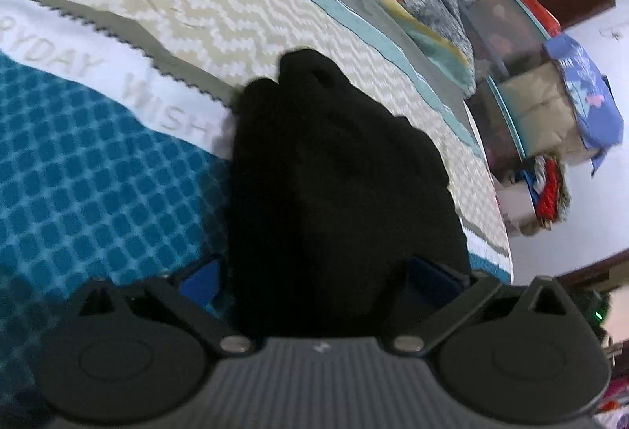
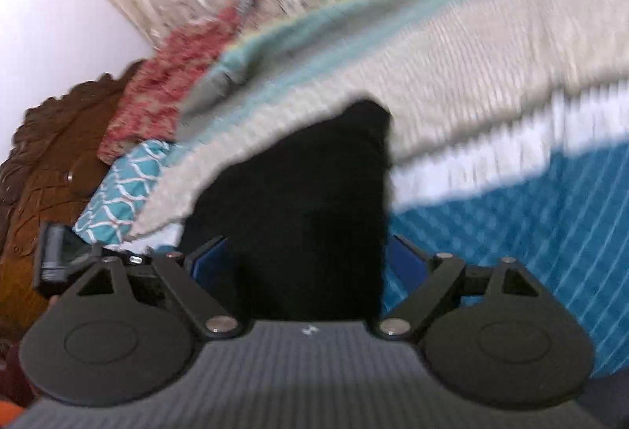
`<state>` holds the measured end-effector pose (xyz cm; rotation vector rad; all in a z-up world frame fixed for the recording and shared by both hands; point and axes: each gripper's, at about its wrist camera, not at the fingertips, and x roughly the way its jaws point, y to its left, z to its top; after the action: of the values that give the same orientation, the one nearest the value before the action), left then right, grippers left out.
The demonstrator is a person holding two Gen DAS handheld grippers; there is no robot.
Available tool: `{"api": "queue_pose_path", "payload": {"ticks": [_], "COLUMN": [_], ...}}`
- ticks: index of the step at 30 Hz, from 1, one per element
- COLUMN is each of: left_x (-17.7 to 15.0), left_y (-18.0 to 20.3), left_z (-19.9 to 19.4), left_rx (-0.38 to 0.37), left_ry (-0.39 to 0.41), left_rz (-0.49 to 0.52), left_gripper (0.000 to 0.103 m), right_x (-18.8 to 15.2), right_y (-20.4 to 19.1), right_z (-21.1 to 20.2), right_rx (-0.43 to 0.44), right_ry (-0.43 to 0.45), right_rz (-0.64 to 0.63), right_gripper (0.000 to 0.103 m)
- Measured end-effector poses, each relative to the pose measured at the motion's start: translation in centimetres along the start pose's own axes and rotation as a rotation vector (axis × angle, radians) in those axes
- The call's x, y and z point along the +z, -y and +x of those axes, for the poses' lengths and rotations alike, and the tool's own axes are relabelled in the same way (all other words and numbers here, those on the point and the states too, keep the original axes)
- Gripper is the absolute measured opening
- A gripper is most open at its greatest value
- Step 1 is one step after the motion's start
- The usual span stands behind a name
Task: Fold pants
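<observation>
The bed [image 1: 275,16], under a spread of cream zigzag, white band and blue check, carries the black pants [image 1: 334,173], which lie bunched across the spread where cream meets blue, reaching from that seam back into both claws. The left claw [image 1: 318,275] has its blue pads on either side of the pants' near end, with cloth filling the gap. The right claw [image 2: 306,260] likewise straddles the pants [image 2: 306,201], though its view is blurred.
</observation>
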<state>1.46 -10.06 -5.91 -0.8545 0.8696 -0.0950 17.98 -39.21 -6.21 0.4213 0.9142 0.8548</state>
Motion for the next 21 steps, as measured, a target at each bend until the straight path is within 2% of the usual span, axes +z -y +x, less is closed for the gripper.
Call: {"api": "queue_pose_path", "payload": {"ticks": [1,2,3,4,5,7,9,11,14,18,21], "left_x": [-0.2,-0.4,-0.5,-0.4,-0.1,1.4,3.8,6.9,11.6,17.6,21.1], "left_y": [0.2,0.2,0.3,0.3,0.2,-0.1,1.5,4.0,7.3,8.7,7.3], "left_z": [0.4,0.9,1.4,1.6,1.5,0.6,-1.0,-2.4,-2.6,0.4,4.9], "left_rx": [-0.012,-0.015,0.000,0.018,0.012,-0.054,-0.096,-0.110,-0.089,-0.032,0.038], "left_ry": [0.002,0.004,0.007,0.008,0.010,0.011,0.068,0.142,0.232,0.298,0.305], "left_rz": [0.008,0.017,0.030,0.027,-0.004,-0.087,-0.049,0.052,0.198,0.291,0.303], "left_gripper": [0.100,0.089,0.080,0.063,0.052,0.043,0.043,0.043,0.044,0.044,0.046], "right_x": [-0.3,-0.6,-0.9,-0.9,-0.8,0.6,2.9,5.9,10.5,15.9,17.9], "right_y": [0.4,0.6,0.9,0.8,0.1,-2.4,-4.2,-5.6,-7.1,-6.2,-3.9], "right_z": [0.8,1.6,2.2,2.6,3.1,2.0,1.5,1.1,1.9,4.9,9.2], "right_rx": [0.012,0.039,0.072,0.112,0.129,0.125,0.151,0.177,0.185,0.155,0.107], "right_ry": [-0.021,-0.042,-0.076,-0.115,-0.139,-0.140,-0.107,-0.026,0.096,0.217,0.241], "right_rz": [0.028,0.062,0.102,0.138,0.132,0.022,-0.049,-0.103,-0.197,-0.284,-0.312], "right_gripper": [0.089,0.089,0.081,0.059,0.057,0.047,0.044,0.043,0.043,0.043,0.043]}}
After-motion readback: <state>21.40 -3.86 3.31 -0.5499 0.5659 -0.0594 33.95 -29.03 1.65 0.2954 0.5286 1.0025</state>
